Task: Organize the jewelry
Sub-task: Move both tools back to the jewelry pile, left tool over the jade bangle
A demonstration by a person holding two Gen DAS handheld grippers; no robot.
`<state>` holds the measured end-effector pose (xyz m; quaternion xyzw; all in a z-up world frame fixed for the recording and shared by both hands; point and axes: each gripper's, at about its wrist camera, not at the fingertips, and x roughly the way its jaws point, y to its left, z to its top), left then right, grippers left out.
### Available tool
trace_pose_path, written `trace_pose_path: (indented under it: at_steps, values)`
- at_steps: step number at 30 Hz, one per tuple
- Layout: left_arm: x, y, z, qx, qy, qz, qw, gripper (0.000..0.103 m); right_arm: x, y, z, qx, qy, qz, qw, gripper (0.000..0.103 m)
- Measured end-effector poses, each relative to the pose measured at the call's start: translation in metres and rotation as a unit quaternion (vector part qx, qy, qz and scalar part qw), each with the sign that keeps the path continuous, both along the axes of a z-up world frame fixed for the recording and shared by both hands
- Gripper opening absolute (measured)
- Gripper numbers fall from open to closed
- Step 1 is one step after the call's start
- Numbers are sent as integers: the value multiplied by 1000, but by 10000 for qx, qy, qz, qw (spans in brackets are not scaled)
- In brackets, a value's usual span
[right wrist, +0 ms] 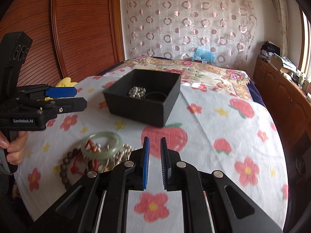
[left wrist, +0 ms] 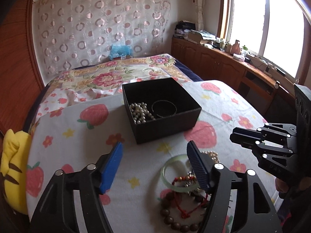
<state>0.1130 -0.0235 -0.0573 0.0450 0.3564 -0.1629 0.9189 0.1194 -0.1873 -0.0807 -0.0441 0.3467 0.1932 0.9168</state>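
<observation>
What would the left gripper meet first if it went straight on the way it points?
Probably the cloth just short of the black box; nothing lies between its open jaws. Depth is unclear, so the left gripper might reach the box.

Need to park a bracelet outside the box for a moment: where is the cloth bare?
Bare cloth lies right of the black box toward the table edge, and left of the box toward the yellow toy. It is crowded at the jewelry pile beneath the left gripper.

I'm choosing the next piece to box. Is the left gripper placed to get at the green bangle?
Probably yes. The left gripper is open and empty, with the green bangle just below its fingers. Only a red bead bracelet lies across it.
</observation>
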Motion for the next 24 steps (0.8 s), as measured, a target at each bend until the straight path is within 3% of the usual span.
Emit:
trace_pose_path:
  at_steps: [1, 3, 12, 24]
  values:
    - [-2, -2, -2, 34, 5, -8, 10000, 79, -4, -1, -2, 11, 6, -12, 10000, 22]
    - [-6, -8, -7, 59, 60, -55, 9999, 80, -13, -4, -5, 48, 34, -44, 10000, 29]
    - [-5, -25, -28, -68, 454, -212, 9987, 84, -43, -15, -16, 82, 57, -135, 9999, 30]
    - [17, -40, -55, 27, 1000, -221, 9947, 85, -47, -27, -13, 142, 6, -234, 9996, 34]
